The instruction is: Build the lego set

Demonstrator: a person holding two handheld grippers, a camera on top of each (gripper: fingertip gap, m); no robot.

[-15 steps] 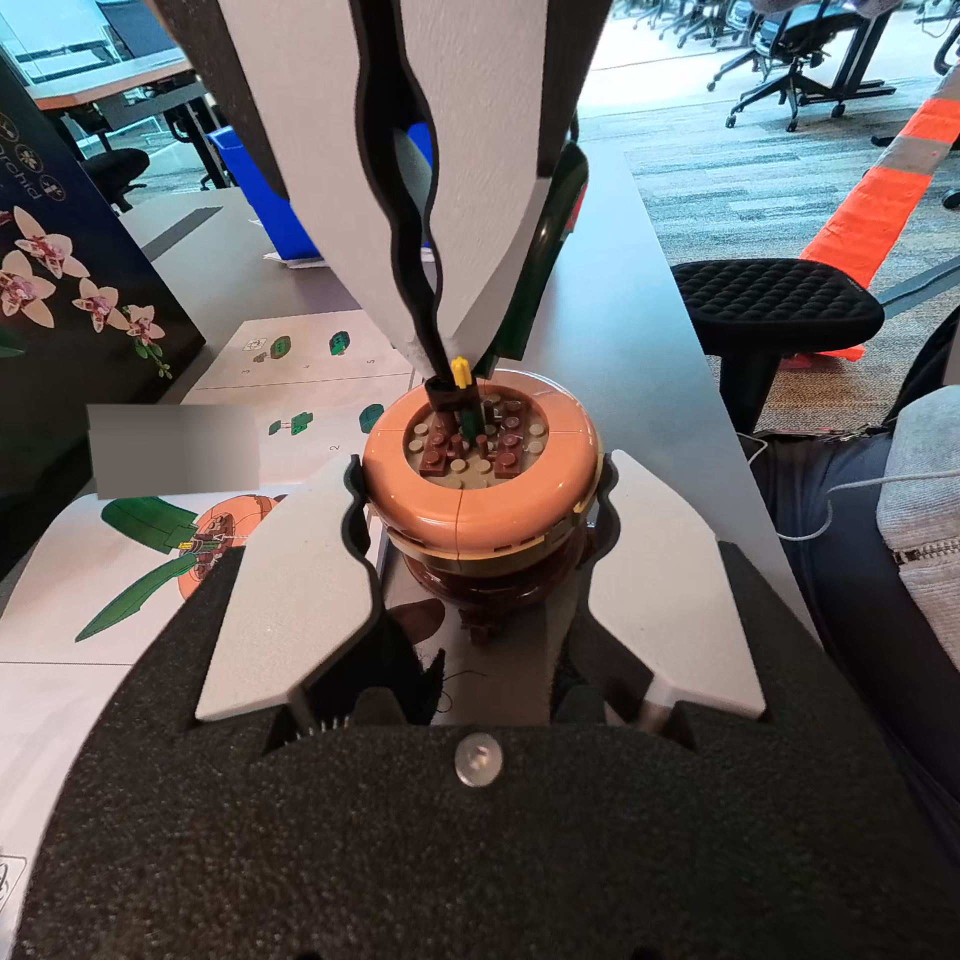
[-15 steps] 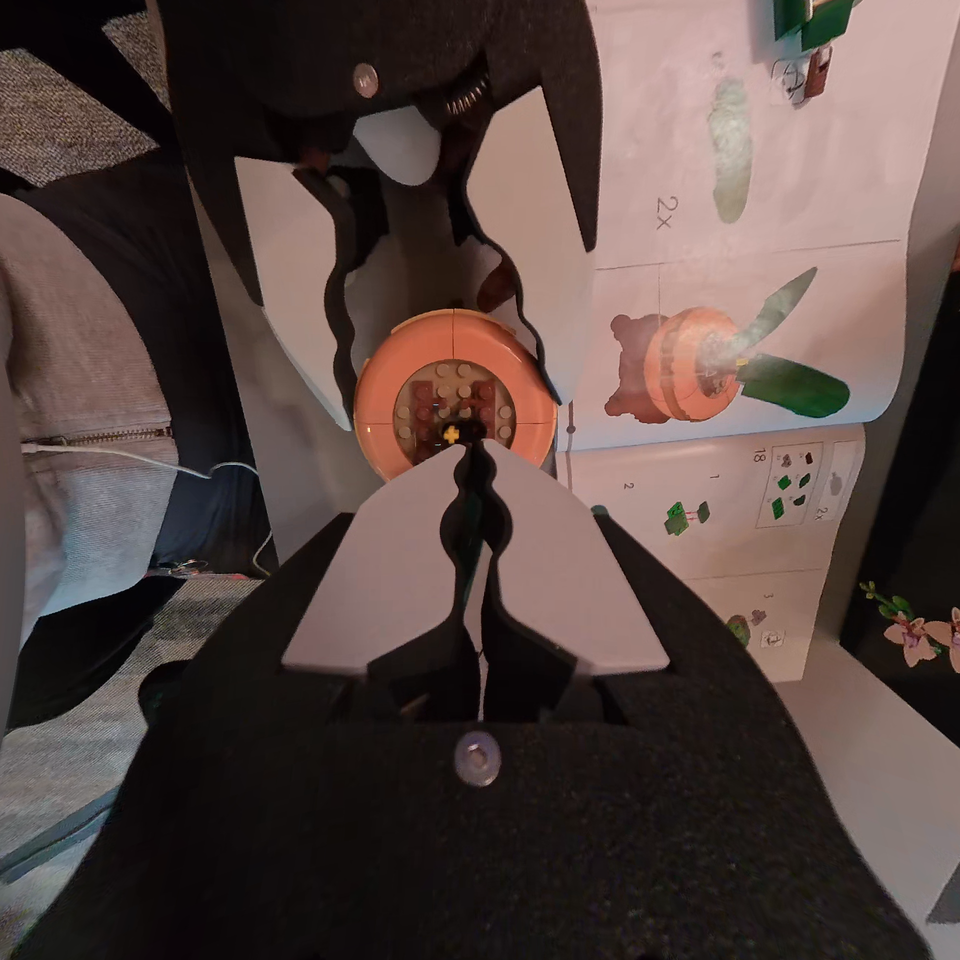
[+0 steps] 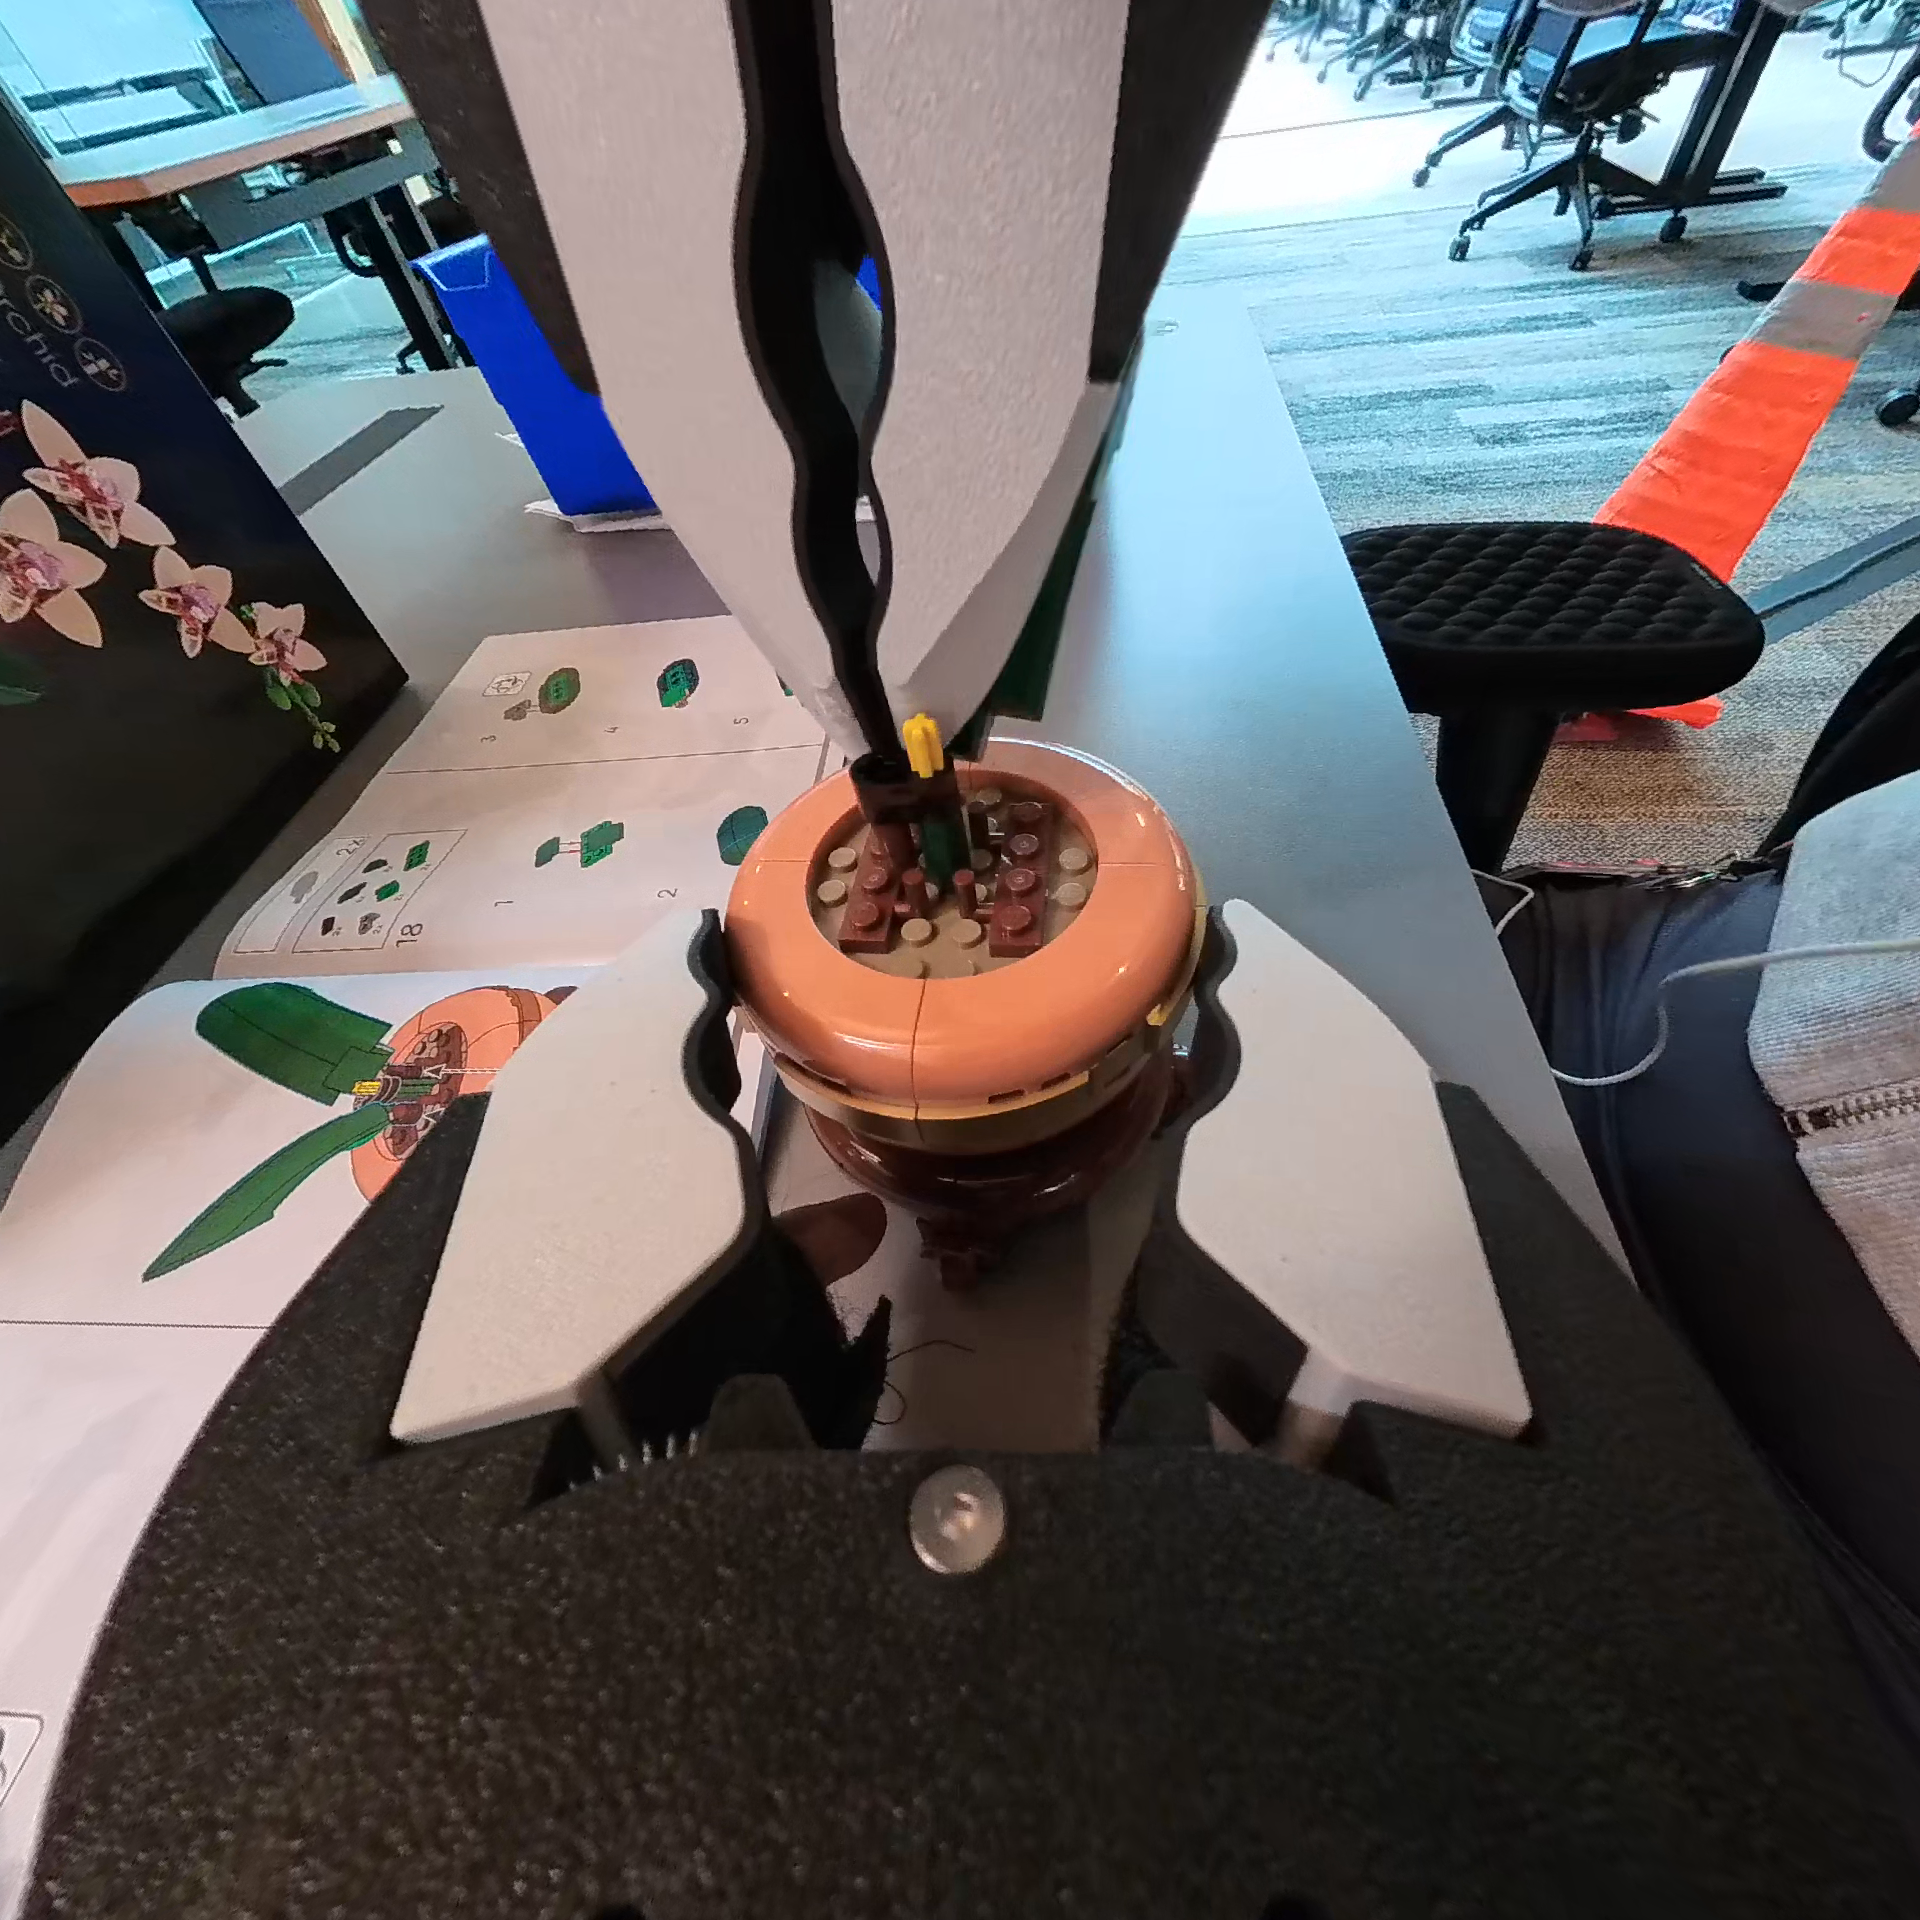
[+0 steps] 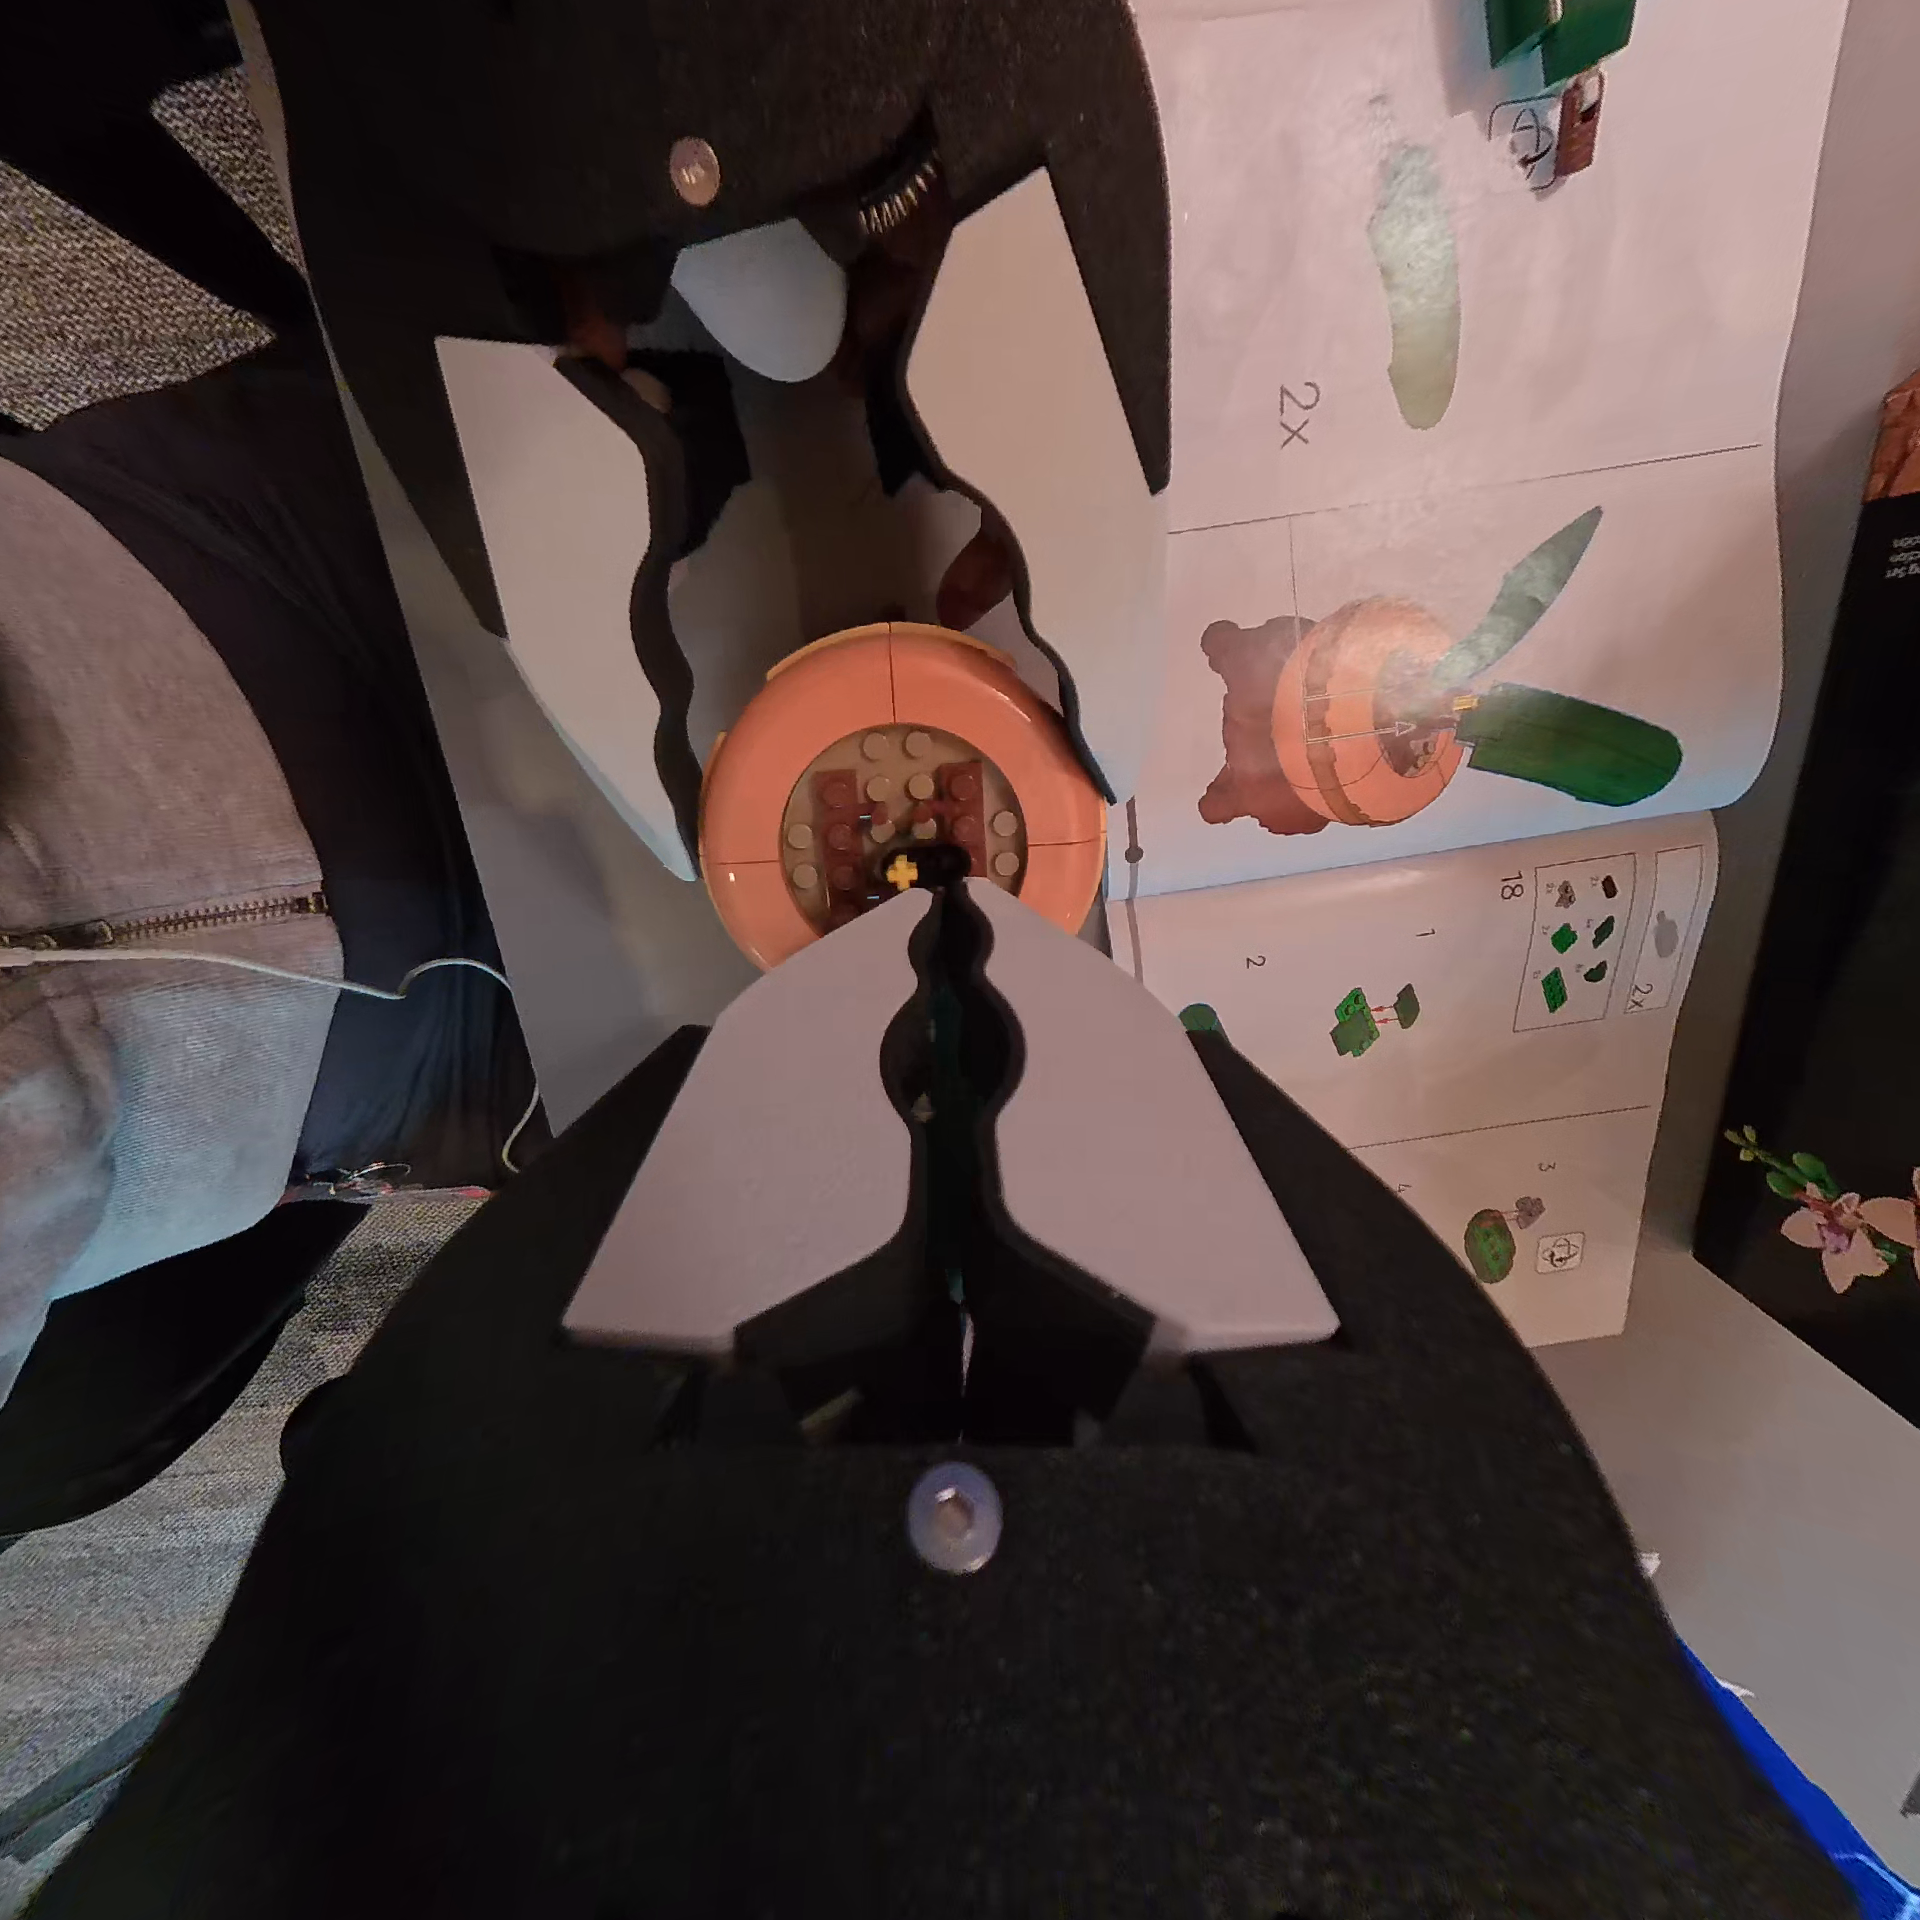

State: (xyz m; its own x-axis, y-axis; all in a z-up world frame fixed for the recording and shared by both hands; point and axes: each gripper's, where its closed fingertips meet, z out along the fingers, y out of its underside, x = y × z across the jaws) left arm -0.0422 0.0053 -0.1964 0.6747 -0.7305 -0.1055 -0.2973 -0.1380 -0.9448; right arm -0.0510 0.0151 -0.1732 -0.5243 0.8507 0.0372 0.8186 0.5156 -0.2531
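Note:
The lego flower pot (image 3: 961, 1003), with a peach ring top, a studded tan and brown middle and a dark brown base, sits between the fingers of my left gripper (image 3: 966, 935), which is shut on its sides. My right gripper (image 3: 883, 727) comes down from above, shut on a dark green leaf piece (image 3: 1023, 665) with a black connector and a yellow pin (image 3: 918, 740). The connector's tip touches the studs at the far side of the pot top. In the right wrist view the pot (image 4: 748, 790) lies just past my right gripper (image 4: 935, 904), with the yellow pin (image 4: 902, 871) over it and the left gripper (image 4: 888, 821) around it.
An open instruction booklet (image 3: 582, 790) lies on the grey table (image 3: 1195, 582) left of the pot. A dark box with orchid pictures (image 3: 135, 623) stands at far left, a blue bin (image 3: 520, 353) behind. A chair armrest (image 3: 1538, 623) and a person's lap (image 3: 1714, 1195) are beyond the table's right edge. My two grippers' fingertips are within a few centimetres of each other.

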